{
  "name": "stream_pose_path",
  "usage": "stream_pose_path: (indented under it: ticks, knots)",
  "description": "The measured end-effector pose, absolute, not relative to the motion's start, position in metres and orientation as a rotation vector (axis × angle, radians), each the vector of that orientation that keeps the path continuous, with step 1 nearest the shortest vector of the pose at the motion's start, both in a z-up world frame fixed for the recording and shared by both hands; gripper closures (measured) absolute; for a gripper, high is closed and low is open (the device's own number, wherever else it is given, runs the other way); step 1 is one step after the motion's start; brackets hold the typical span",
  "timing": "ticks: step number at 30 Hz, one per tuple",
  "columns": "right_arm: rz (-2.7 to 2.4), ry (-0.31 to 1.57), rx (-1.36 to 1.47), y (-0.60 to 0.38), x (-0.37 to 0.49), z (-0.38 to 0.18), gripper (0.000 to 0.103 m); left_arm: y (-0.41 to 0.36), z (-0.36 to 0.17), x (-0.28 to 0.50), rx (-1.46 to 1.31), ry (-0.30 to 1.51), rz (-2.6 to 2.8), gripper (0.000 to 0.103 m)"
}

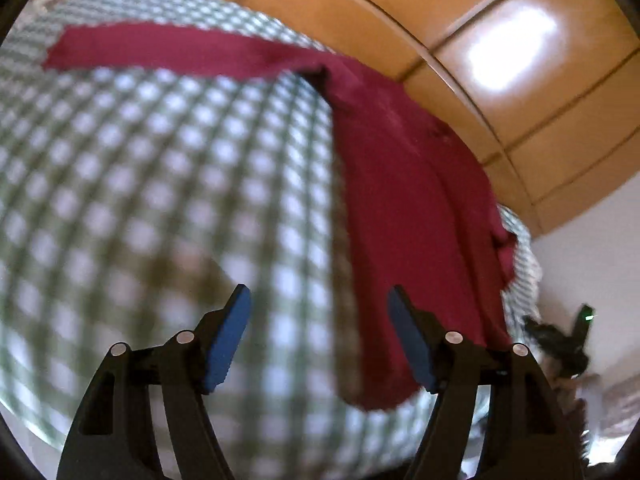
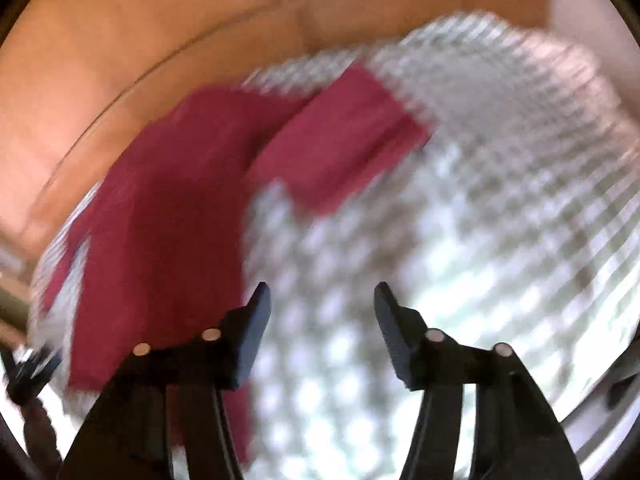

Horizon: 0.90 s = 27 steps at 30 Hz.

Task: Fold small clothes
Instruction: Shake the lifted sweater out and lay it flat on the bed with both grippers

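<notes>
A dark red garment (image 1: 408,208) lies spread on a green-and-white checked tablecloth (image 1: 160,184), one long sleeve stretched out to the far left. My left gripper (image 1: 320,304) is open and empty, above the cloth just left of the garment's near edge. In the right wrist view the same red garment (image 2: 168,224) lies to the left, its sleeve reaching up to the right. My right gripper (image 2: 322,300) is open and empty over the checked cloth (image 2: 460,208), just right of the garment. This view is blurred.
An orange tiled floor (image 1: 520,60) lies beyond the table's far edge. The other gripper (image 1: 568,344) shows at the right edge of the left wrist view, and at the lower left of the right wrist view (image 2: 28,368). A white wall (image 1: 592,248) is on the right.
</notes>
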State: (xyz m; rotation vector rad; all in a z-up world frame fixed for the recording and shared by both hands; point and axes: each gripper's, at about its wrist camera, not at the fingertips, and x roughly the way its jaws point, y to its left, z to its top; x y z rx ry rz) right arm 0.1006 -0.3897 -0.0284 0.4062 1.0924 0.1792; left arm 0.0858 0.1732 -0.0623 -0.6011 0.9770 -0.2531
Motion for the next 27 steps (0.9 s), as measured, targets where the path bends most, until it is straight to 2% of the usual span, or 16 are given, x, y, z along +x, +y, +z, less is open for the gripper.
stream_pose_path:
  ticks: [2,4,5,7,8,9,10,16,18,21,25,27]
  knots:
    - [0.247,1.125,0.419,-0.368,0.088,-0.039,0.053,0.158,-0.064,0.081,-0.606,0.979,-0.297,0.034]
    - [0.277,1.126,0.408,-0.348,0.078,-0.045,0.054,0.145,-0.067,0.082,-0.604,0.997,-0.326,0.054]
    - [0.281,1.123,0.402,-0.342,0.077,-0.046,0.057,0.136,-0.07,0.086,-0.597,1.016,-0.347,0.058]
    - [0.273,1.132,0.369,-0.332,0.074,-0.045,0.072,0.123,-0.073,0.085,-0.568,1.027,-0.353,0.07]
    - [0.275,1.137,0.358,-0.329,0.076,-0.044,0.089,0.115,-0.074,0.087,-0.553,1.036,-0.37,0.077]
    - [0.28,1.138,0.349,-0.328,0.078,-0.04,0.095,0.111,-0.073,0.088,-0.542,1.043,-0.381,0.091]
    - [0.276,1.124,0.323,-0.326,0.075,-0.032,0.095,0.107,-0.07,0.085,-0.517,1.039,-0.385,0.094]
    - [0.319,0.939,0.304,-0.35,0.039,0.044,0.096,0.117,-0.024,0.063,-0.475,0.948,-0.423,0.096]
    - [0.299,0.938,0.265,-0.361,0.029,0.05,0.096,0.126,-0.013,0.05,-0.469,0.937,-0.43,0.096]
    - [0.236,1.024,0.207,-0.368,0.016,0.024,0.096,0.13,-0.013,0.037,-0.45,0.955,-0.409,0.096]
    - [0.18,1.137,0.139,-0.365,0.006,-0.025,0.096,0.116,-0.043,0.031,-0.389,1.062,-0.374,0.096]
    - [0.172,1.151,0.131,-0.362,0.004,-0.032,0.094,0.108,-0.055,0.032,-0.337,1.102,-0.333,0.096]
